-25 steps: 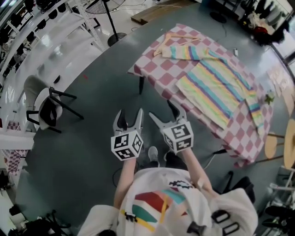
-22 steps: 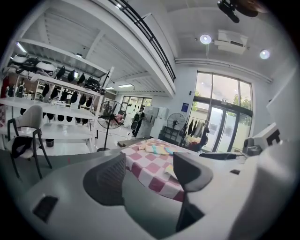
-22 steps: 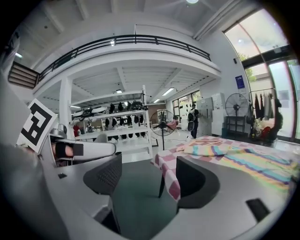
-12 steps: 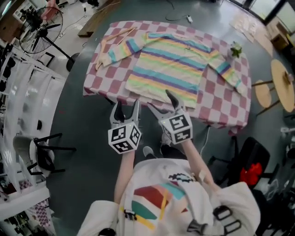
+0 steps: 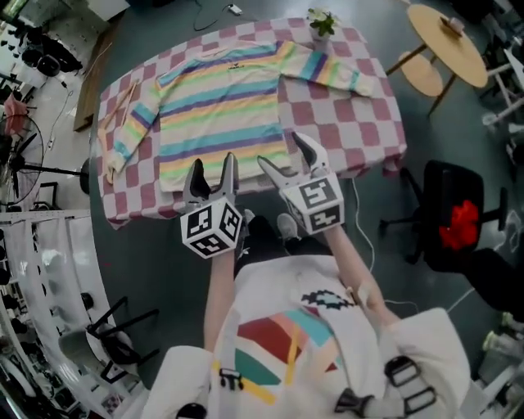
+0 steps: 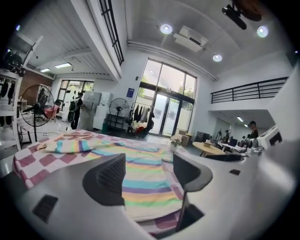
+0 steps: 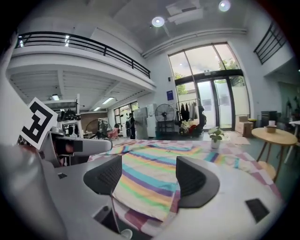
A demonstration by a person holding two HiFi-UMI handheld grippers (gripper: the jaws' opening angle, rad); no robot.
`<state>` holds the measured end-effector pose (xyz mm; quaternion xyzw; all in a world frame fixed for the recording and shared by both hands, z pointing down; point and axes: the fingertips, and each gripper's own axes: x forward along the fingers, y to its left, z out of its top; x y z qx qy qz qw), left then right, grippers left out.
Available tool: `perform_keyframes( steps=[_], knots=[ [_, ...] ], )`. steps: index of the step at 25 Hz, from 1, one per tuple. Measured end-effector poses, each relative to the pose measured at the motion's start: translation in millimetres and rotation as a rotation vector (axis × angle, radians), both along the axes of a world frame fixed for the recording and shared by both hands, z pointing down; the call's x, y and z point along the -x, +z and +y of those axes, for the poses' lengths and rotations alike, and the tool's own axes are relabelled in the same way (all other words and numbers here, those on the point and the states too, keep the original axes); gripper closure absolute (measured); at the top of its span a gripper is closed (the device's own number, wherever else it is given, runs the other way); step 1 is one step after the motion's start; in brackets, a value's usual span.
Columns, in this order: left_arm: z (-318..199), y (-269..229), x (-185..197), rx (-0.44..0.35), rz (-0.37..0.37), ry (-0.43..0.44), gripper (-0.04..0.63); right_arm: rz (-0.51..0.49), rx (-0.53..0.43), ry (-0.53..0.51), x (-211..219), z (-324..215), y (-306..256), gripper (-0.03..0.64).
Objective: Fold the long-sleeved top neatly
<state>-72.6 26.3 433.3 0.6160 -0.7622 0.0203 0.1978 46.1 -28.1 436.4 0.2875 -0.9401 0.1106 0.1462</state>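
Upper centre, head view: we log the striped top (image 5: 221, 106) flat on a checked table (image 5: 360, 123), with grey floor (image 5: 147, 266) around it. The left gripper (image 5: 212, 168) and right gripper (image 5: 284, 154) hover at the near edge, jaws wide and empty. Only the gripper views show tall windows (image 6: 168, 101).

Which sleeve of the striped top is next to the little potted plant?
The right-hand sleeve, running just past the plant; the left-hand sleeve lies far from it.

Top (image 5: 221, 106): pastel cross-stripes of yellow, green, blue, purple and pink. Surface (image 5: 360, 123) under the top: pink-and-white check cloth. Left tool (image 5: 211, 168) and right tool (image 5: 282, 153), near the top's hem: grey, black-lined jaws, black-and-white square markers (image 5: 209, 231). Plant (image 5: 321, 20) beyond the top: green. Floor (image 5: 458, 147): dark grey.
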Motion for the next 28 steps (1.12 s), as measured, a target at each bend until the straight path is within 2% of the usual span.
perform_keyframes(
  steps=[9, 12, 17, 24, 28],
  knots=[
    [-71, 6, -55, 0.012, 0.017, 0.262, 0.299, 0.041, -0.006, 0.233, -57, -35, 2, 0.282],
    [-88, 7, -56, 0.005, 0.018, 0.317, 0.299, 0.048, 0.000, 0.296, -60, -42, 3, 0.282],
    [-107, 11, -29, 0.019, 0.047, 0.350, 0.299, 0.072, 0.019, 0.366, -45, -57, 4, 0.282],
    [-129, 7, 42, 0.022, 0.058, 0.358, 0.299, 0.087, 0.023, 0.387, 20, -81, -3, 0.282],
    [-139, 9, 67, 0.022, 0.061, 0.358, 0.299, 0.092, 0.016, 0.403, 38, -94, -1, 0.282]
  ],
)
